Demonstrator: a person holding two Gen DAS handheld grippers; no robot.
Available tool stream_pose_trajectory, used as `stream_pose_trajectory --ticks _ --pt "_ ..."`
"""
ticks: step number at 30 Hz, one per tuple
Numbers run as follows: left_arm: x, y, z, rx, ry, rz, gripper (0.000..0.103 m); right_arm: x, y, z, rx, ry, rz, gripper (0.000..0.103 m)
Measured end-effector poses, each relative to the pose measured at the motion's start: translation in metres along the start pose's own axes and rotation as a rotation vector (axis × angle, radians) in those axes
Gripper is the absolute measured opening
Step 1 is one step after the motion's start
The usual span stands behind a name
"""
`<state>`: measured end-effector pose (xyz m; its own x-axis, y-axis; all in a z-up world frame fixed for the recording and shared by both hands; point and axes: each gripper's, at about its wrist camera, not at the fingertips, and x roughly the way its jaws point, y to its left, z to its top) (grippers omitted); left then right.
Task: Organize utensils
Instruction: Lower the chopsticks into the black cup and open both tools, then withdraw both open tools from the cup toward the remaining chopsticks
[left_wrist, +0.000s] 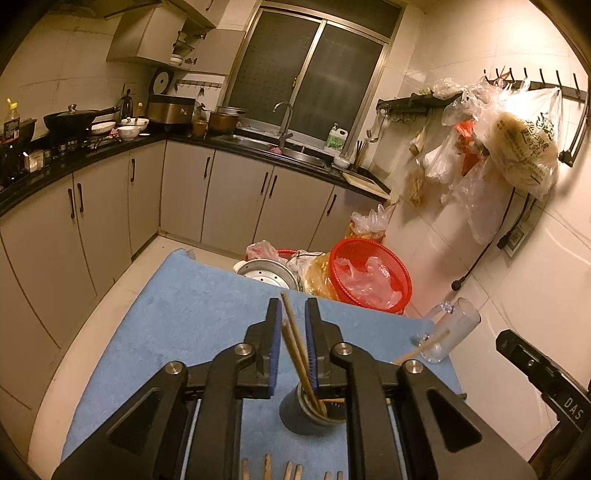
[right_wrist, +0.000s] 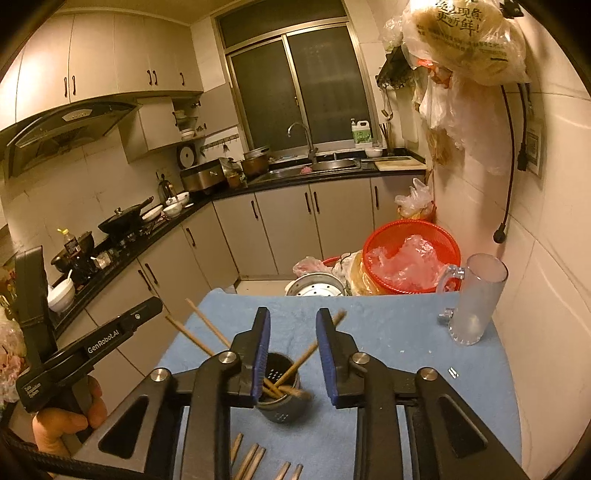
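Note:
A grey utensil holder (left_wrist: 306, 415) (right_wrist: 282, 400) stands on the blue mat (left_wrist: 192, 317) (right_wrist: 388, 332). Wooden chopsticks (left_wrist: 295, 347) (right_wrist: 299, 363) stand tilted in it. More chopsticks (left_wrist: 291, 470) (right_wrist: 251, 461) lie on the mat at the near edge. My left gripper (left_wrist: 293, 314) is open; two chopsticks in the holder rise between its pads without being pinched. My right gripper (right_wrist: 293, 325) is open and empty, above the holder. The left gripper also shows at the left of the right wrist view (right_wrist: 110, 332).
A clear glass mug (right_wrist: 476, 299) (left_wrist: 450, 332) stands at the mat's right edge by the wall. A red basket (left_wrist: 369, 273) (right_wrist: 410, 258), a metal steamer (left_wrist: 266, 275) and plastic bags sit beyond the mat. Counters and cabinets run along the back and left.

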<state>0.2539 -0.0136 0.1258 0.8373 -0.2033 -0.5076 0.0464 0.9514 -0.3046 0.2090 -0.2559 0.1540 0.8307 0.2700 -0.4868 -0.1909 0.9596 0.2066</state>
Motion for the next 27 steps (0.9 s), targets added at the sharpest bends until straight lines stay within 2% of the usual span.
stream_pose_trajectory --ticks 2,6,11,14,18,21,27 --pt "-0.008 -0.001 -0.005 0.02 -0.01 0.008 0.025 -0.01 0.0 -0.007 0.005 -0.009 0.004 0.04" --pt "-0.023 -0.001 -0.017 0.05 -0.018 0.034 0.041 -0.027 0.0 -0.026 0.008 -0.014 0.006 0.05" --pt "-0.044 0.002 -0.037 0.077 -0.016 0.058 0.063 -0.044 -0.006 -0.051 0.043 -0.019 0.013 0.074" --pt "-0.055 0.005 -0.054 0.098 0.006 0.065 0.071 -0.05 -0.011 -0.066 0.069 -0.011 0.018 0.08" --pt "-0.066 0.016 -0.076 0.13 0.061 0.097 0.076 -0.058 -0.018 -0.086 0.093 0.005 0.02 0.085" --pt "-0.074 0.029 -0.092 0.094 0.089 0.106 0.076 -0.059 -0.019 -0.1 0.096 0.032 0.02 0.095" --pt "-0.081 0.049 -0.122 0.083 0.13 0.148 0.081 -0.05 -0.022 -0.127 0.094 0.113 0.014 0.099"
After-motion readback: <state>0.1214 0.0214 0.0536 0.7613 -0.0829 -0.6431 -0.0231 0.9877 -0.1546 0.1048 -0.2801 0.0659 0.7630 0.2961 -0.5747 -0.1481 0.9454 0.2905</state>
